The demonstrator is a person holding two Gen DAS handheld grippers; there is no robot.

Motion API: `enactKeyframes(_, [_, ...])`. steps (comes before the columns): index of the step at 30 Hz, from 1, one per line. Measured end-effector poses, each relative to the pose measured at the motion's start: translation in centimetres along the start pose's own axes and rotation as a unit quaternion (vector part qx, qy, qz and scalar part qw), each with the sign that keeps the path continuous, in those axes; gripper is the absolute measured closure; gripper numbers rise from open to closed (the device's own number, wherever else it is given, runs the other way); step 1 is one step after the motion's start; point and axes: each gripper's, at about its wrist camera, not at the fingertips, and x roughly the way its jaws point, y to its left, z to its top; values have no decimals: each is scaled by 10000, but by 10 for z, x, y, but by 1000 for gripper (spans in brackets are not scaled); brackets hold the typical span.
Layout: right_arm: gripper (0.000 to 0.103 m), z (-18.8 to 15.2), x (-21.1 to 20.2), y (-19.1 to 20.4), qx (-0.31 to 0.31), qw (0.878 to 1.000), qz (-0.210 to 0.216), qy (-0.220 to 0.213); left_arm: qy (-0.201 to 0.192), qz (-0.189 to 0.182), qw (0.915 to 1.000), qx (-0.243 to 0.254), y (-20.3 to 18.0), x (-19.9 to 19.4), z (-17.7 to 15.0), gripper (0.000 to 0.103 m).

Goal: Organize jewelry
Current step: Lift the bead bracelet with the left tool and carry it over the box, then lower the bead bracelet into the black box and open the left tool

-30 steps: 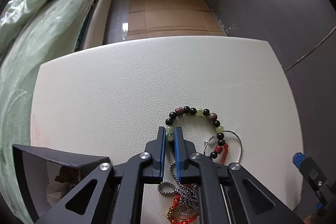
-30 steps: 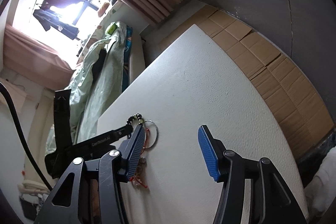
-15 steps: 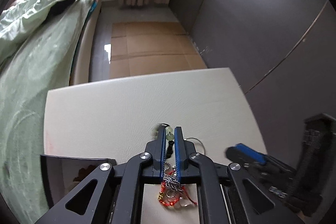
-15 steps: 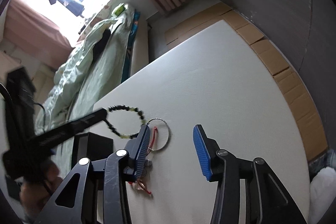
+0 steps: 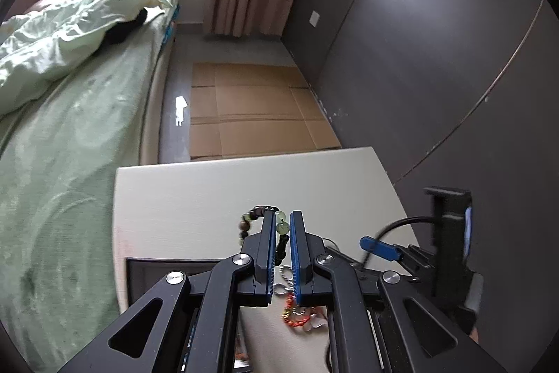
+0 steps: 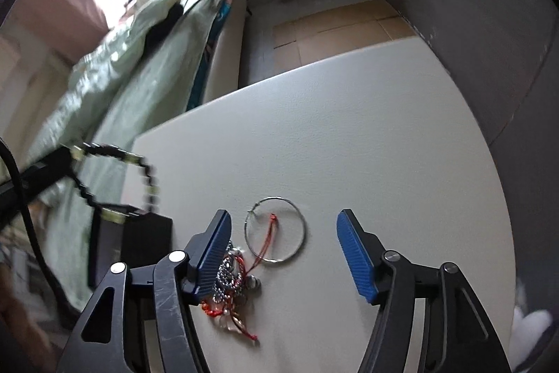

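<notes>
My left gripper [image 5: 281,226] is shut on a beaded bracelet [image 5: 251,219] of dark and pale green beads and holds it in the air above the white table [image 5: 195,194]. In the right wrist view the bracelet [image 6: 139,170] hangs blurred at the left, over a dark open box [image 6: 129,247]. My right gripper [image 6: 284,243] is open and empty just above the table. Between its fingers lie a silver hoop [image 6: 276,231] with a red cord, and a tangle of ball chain and red beads [image 6: 230,289] by the left finger.
The dark box [image 5: 167,271] sits at the table's left front corner. A bed with green bedding [image 5: 70,114] runs along the left. Flattened cardboard [image 5: 255,107] lies on the floor beyond the table. A dark wall [image 5: 436,58] stands on the right.
My left gripper has lifted the beaded bracelet off the table and carried it up and left, over the box. The right gripper moved in over the hoop and the tangle.
</notes>
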Motion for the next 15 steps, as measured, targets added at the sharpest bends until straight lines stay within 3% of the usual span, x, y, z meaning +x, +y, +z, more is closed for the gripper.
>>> enactKeyframes(8, [33,1,14,22,-509,9959,-707,243,-159,11,9998,-144,31,-24,-3,95])
enactKeyframes(15, [33,-2,28,25,-592,9908,-1110,494,-239,-59,9994,-226,49,-35,-13,95])
